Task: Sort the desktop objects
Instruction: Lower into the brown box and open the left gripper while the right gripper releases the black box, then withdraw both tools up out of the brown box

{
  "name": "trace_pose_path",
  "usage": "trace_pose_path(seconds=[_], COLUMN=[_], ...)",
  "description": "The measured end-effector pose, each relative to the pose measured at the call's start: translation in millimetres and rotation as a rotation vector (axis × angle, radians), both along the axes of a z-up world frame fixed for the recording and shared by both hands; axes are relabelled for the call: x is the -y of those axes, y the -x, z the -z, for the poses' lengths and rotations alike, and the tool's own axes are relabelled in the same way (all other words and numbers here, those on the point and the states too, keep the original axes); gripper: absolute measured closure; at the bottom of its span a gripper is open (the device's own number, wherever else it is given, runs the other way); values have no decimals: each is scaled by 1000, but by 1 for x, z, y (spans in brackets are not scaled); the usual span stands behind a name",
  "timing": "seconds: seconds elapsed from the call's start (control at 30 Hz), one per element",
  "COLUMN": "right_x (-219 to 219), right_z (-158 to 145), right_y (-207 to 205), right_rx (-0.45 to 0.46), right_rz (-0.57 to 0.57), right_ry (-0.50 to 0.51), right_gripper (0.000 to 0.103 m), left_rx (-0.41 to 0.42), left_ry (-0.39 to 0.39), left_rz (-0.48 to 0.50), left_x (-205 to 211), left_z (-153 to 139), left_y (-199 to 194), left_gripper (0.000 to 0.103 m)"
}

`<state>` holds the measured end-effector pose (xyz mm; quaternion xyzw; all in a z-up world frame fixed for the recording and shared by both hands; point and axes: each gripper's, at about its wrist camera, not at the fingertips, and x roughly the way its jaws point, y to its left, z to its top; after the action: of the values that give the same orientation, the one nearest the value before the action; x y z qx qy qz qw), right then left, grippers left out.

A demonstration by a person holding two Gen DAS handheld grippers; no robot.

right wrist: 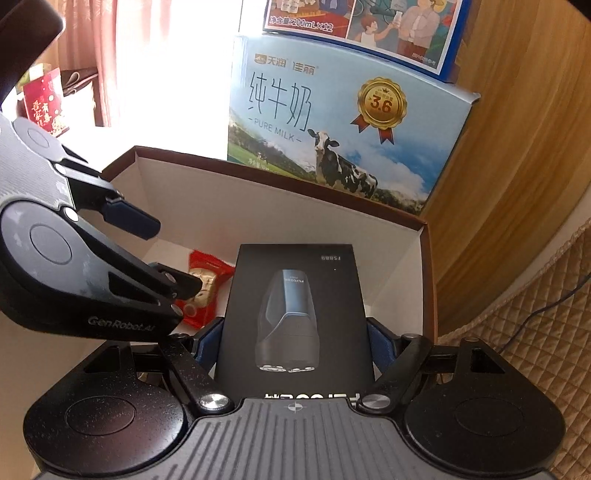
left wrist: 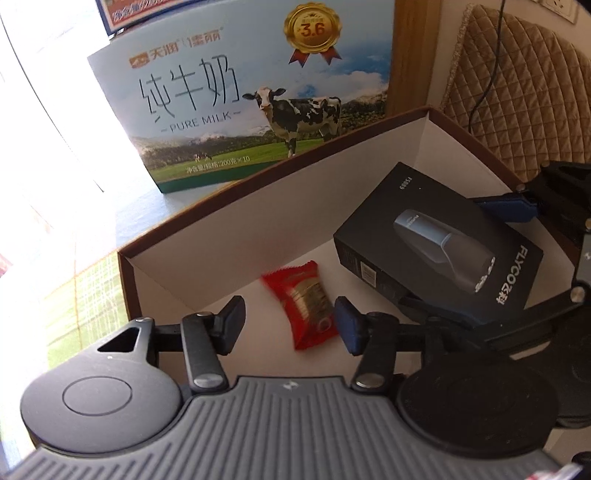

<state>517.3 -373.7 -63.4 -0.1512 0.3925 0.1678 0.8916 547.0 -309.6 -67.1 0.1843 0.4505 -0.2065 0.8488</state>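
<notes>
A red candy packet [left wrist: 308,306] [right wrist: 205,280] lies on the floor of a white-lined, brown-rimmed open box [left wrist: 258,229] [right wrist: 295,206]. My left gripper [left wrist: 290,325] [right wrist: 175,256] hangs over it, open, with a pad on either side of the packet and not pressing on it. A black shaver box [left wrist: 439,243] [right wrist: 295,306] sits tilted in the right part of the open box. My right gripper [right wrist: 293,347] [left wrist: 461,258] is shut on its two long sides near its close end.
A blue milk carton with a cow picture [left wrist: 240,103] [right wrist: 332,129] stands just behind the open box, with another printed carton [right wrist: 362,22] on top. A quilted beige cushion [left wrist: 517,92] [right wrist: 517,350] lies right. A red gift bag [right wrist: 44,99] stands far left.
</notes>
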Motion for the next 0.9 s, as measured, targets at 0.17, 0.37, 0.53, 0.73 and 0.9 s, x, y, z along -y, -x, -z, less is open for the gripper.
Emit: trace_pose_path(seconds=[0.17, 0.37, 0.53, 0.73, 0.9], right_x=[2, 8, 16, 24, 28], right_z=[-2, -6, -19, -36, -46], right_y=[3, 14, 34, 62, 87], right_rx=[15, 20, 17, -3, -4], right_rz=[-24, -30, -24, 5, 31], right_ry=[-20, -59, -129, -237, -274], right_gripper=[26, 15, 5, 2, 2], left_rx=[3, 9, 30, 30, 51], left_ry=[2, 11, 44, 92, 93], left_rz=[-22, -34, -42, -62, -88], left_x=[-3, -8, -11, -19, -24], left_z=[-1, -9, -22, -38, -49], left_y=[0, 8, 22, 46, 71], left_gripper=[50, 47, 36, 28, 23])
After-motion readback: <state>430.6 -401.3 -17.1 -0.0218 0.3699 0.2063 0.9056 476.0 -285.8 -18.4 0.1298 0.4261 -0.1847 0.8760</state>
